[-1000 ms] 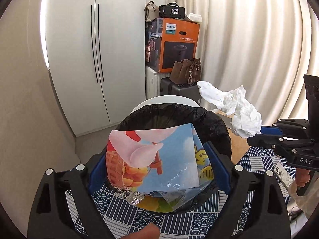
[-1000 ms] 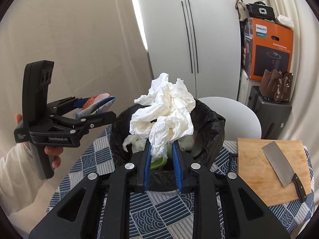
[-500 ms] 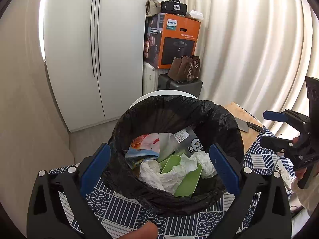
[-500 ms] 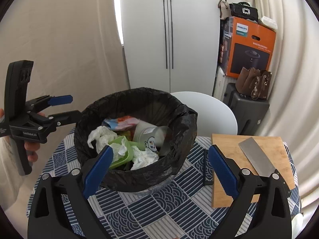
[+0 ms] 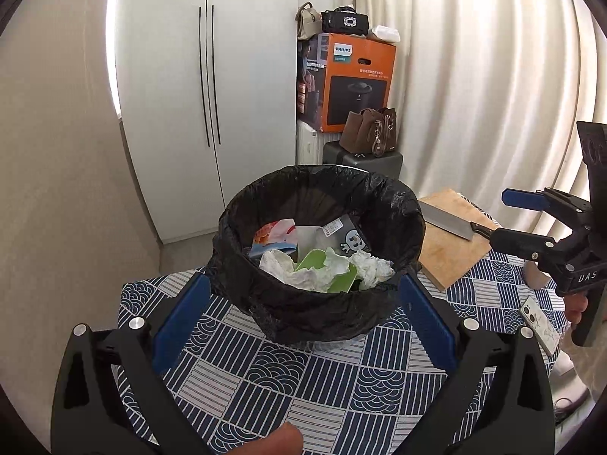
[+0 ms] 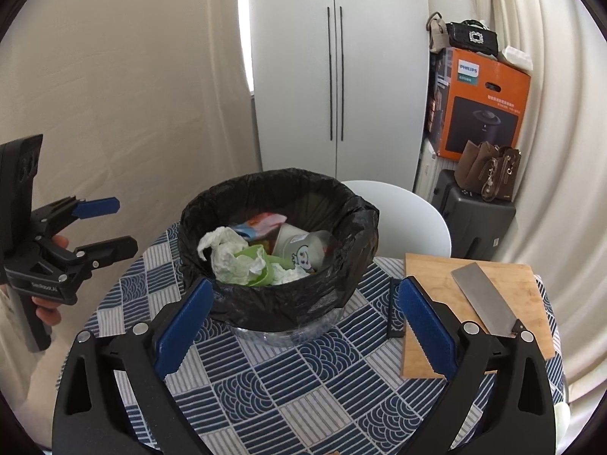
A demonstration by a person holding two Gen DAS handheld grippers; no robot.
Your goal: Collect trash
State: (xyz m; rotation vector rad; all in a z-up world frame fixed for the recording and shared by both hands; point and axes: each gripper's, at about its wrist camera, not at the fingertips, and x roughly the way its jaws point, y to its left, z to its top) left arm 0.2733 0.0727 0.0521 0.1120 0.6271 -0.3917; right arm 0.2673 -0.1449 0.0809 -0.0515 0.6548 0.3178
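A bin lined with a black bag (image 5: 318,174) stands on the patterned tablecloth. Inside lie crumpled white tissues (image 5: 303,269), a green dish (image 5: 315,259), a colourful snack wrapper (image 5: 273,233) and a clear printed cup (image 5: 349,239). My left gripper (image 5: 303,284) is open, just short of the bin's near side, with nothing between its blue pads. My right gripper (image 6: 303,284) faces the same bin (image 6: 280,182); its jaws are opening and hold nothing. Each gripper shows in the other's view: the right gripper (image 5: 500,218) at the right edge, the left gripper (image 6: 125,225) at the left edge.
Right of the bin, a wooden cutting board (image 6: 493,284) carries a cleaver (image 6: 481,299). A phone (image 5: 538,322) lies near the table's right edge, a thin dark object (image 6: 394,311) beside the board. A white chair (image 6: 409,212) stands behind the table.
The snack wrapper left my left gripper and the tissue wad left my right; both now lie in the bin. Both jaws opened wide and both grippers drew back from the bin.
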